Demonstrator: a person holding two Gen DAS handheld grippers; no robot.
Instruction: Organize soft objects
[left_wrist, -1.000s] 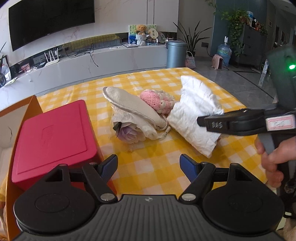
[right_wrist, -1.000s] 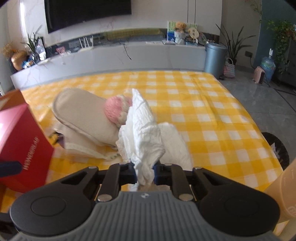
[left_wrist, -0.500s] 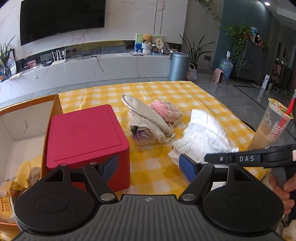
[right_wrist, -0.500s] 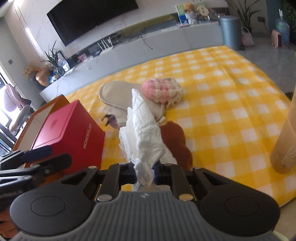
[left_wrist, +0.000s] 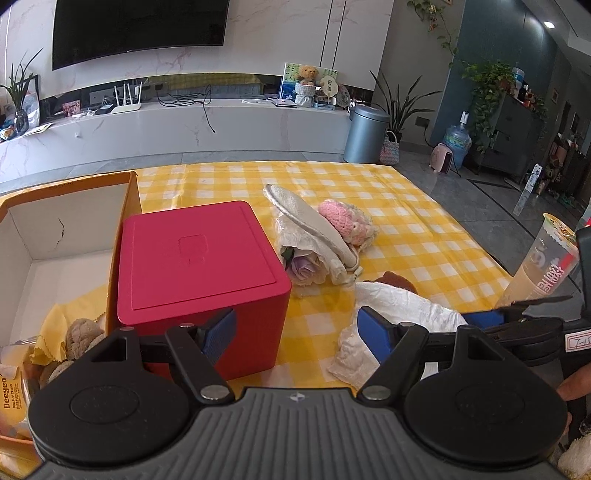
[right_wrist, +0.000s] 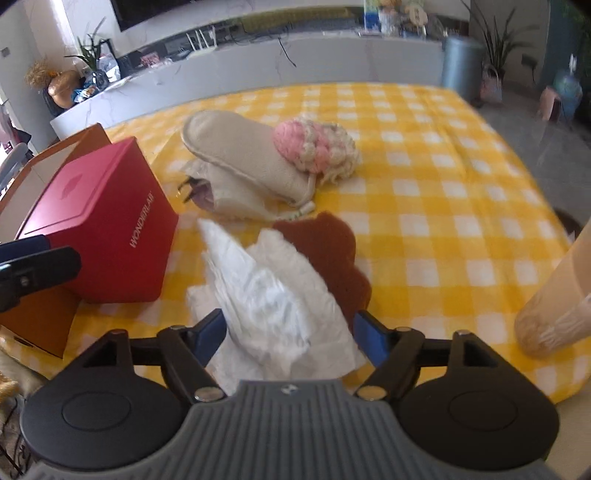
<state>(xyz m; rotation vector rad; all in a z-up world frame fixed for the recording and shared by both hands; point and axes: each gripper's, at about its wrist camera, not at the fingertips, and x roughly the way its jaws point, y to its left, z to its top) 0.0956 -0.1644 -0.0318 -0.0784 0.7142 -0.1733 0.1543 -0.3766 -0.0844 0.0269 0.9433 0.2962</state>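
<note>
**Right wrist view: white cloth lies loose between spread jaws**

Right wrist view shows the table (right_wrist: 424, 206) under a yellow-and-white checked cover. At its left stands an open orange cardboard box (left_wrist: 70, 229), white inside, with plush items and a yellow cloth in its near corner. Just beside it stands a red box (right_wrist: 96, 236) with a closed lid and lettering on its side. Further back, the beige slipper (right_wrist: 240, 158) lies on a pale bundle that wraps a purple flower (left_wrist: 304, 267); the pink-and-cream knitted piece (right_wrist: 314, 149) rests against the slipper. Nearer, the crumpled white cloth (right_wrist: 273, 299) lies on the table, partly over a brown flat piece (right_wrist: 332, 247). A drink cup (left_wrist: 543, 269) stands at the table's right edge.

The right gripper (right_wrist: 288, 334) has just been opening its jaws; they stand wide, with the white cloth between them but the blue pads apart from it. The left gripper (left_wrist: 297, 334) is also spread wide with nothing between its fingers; it hangs over the near corner of the red box and the table beside it. In the left wrist view a person's finger shows at the right gripper's handle.
</note>
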